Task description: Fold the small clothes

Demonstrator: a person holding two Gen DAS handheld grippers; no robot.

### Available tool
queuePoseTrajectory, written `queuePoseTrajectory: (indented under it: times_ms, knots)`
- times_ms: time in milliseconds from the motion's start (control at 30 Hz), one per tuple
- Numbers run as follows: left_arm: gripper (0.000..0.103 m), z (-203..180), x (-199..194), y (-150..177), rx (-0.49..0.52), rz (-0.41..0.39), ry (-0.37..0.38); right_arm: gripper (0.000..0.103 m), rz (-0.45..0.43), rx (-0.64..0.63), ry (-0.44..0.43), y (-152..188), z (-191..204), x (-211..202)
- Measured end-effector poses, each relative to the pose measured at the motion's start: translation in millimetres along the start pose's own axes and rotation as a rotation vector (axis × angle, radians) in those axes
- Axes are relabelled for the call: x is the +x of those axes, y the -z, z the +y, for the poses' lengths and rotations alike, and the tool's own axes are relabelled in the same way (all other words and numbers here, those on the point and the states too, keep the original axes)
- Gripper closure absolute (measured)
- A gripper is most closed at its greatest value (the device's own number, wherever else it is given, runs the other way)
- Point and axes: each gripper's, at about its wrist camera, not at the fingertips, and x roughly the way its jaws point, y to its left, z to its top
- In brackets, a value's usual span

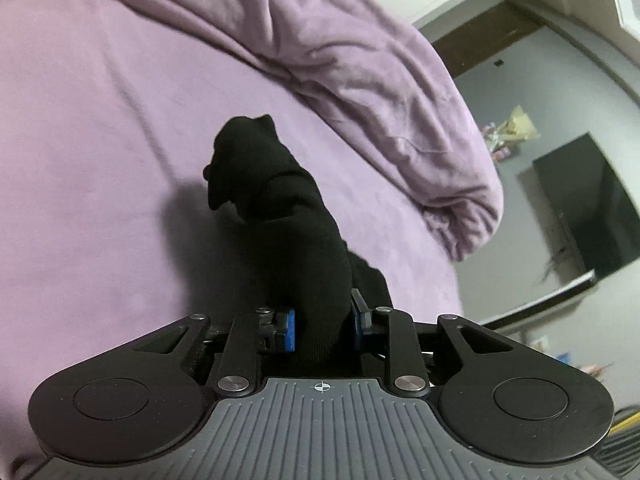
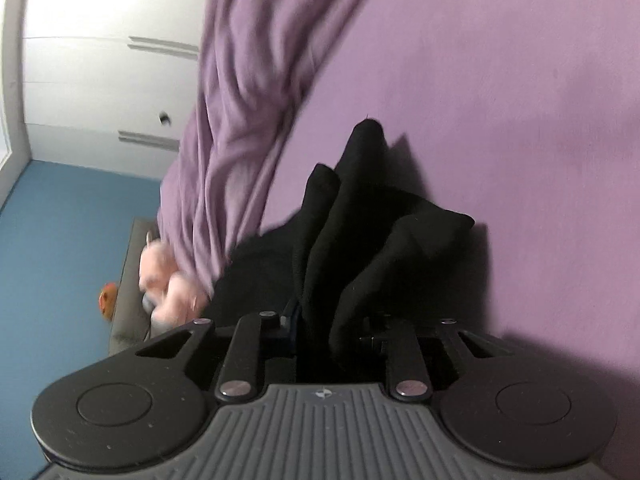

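the left gripper (image 1: pixel 324 328) has its blue pads (image 1: pixel 289 330) pressed on one end of a black sock (image 1: pixel 276 200), so it grips that cloth. from the pads the sock runs straight ahead and away, its long axis in line with the fingers, its far end bunched above the purple bed sheet (image 1: pixel 100 140), where its shadow falls. beyond it lies a rumpled purple blanket (image 1: pixel 380 92).

the right gripper (image 2: pixel 332 332) is likewise closed on black cloth (image 2: pixel 360 220), which fans out forward from between the fingers in several folds over the same sheet (image 2: pixel 520 100); whether this is the same sock or its pair i cannot tell. the view is blurred.

each hand holds an end, so neither is nearer. the coming fold probably turns on keeping that long axis straight while one end is brought over the other.
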Motion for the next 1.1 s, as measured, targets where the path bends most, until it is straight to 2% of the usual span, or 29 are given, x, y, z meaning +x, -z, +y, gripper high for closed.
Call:
queuePoseTrajectory:
  times_ms: [67,133,200,267,300,333,367,400,433,533,600,633,733,800,833,1000,1100]
  knots:
    - [0.073,7.1,-24.4,12.8,0.035,-0.009,-0.063,0.082,0.05,0.025,-0.019,23.3,-1.1,4.3]
    - [0.07,20.9,-40.9,25.7,0.052,-0.015,-0.159,0.081,0.063,0.015,-0.018,46.8,-1.9,5.5]
    - [0.068,33.6,-51.0,35.6,0.056,0.012,-0.284,0.075,0.06,-0.008,0.06,63.6,-0.8,4.0]
    - [0.066,39.0,-64.4,40.5,0.084,-0.012,-0.386,0.072,-0.026,-0.075,0.167,72.5,8.2,-9.5]
    - [0.063,39.9,-72.6,41.6,0.097,-0.05,-0.415,0.07,-0.098,-0.132,0.226,75.3,17.9,-20.9]
    - [0.053,40.0,-77.7,41.8,0.098,-0.084,-0.42,0.068,-0.176,-0.183,0.285,78.8,29.3,-31.4]
    - [0.048,39.7,-79.6,40.3,0.091,-0.114,-0.421,0.068,-0.234,-0.222,0.317,82.0,40.1,-37.0]
    - [0.048,37.8,-77.8,38.1,0.08,-0.141,-0.421,0.068,-0.268,-0.26,0.32,85.0,52.6,-38.7]
    - [0.044,35.7,-73.0,35.3,0.071,-0.165,-0.42,0.068,-0.267,-0.286,0.297,87.5,63.1,-34.3]
    - [0.038,22.8,-42.6,28.3,0.099,-0.248,-0.466,0.068,-0.162,-0.394,0.215,92.5,91.8,8.6]
    - [0.039,17.7,-18.5,21.9,0.145,-0.279,-0.52,0.068,-0.173,-0.508,0.246,96.1,103.2,37.3]
    - [0.038,19.3,-7.8,18.1,0.17,-0.289,-0.519,0.068,-0.196,-0.556,0.285,95.3,105.0,51.9]
    - [0.039,25.6,33.3,5.4,0.202,-0.236,-0.598,0.069,-0.213,-0.618,0.399,82.8,100.1,85.6]
    - [0.031,29.1,48.8,4.0,0.212,-0.237,-0.603,0.071,-0.246,-0.658,0.463,75.6,88.3,92.3]
    - [0.024,29.9,54.5,4.9,0.231,-0.243,-0.626,0.071,-0.274,-0.667,0.491,71.1,80.9,92.4]
    - [0.018,29.3,76.0,22.3,0.38,-0.337,-0.708,0.07,-0.317,-0.657,0.409,54.9,48.6,83.9]
    - [0.018,27.9,67.5,24.0,0.356,-0.332,-0.702,0.07,-0.303,-0.617,0.382,46.7,46.7,92.5]
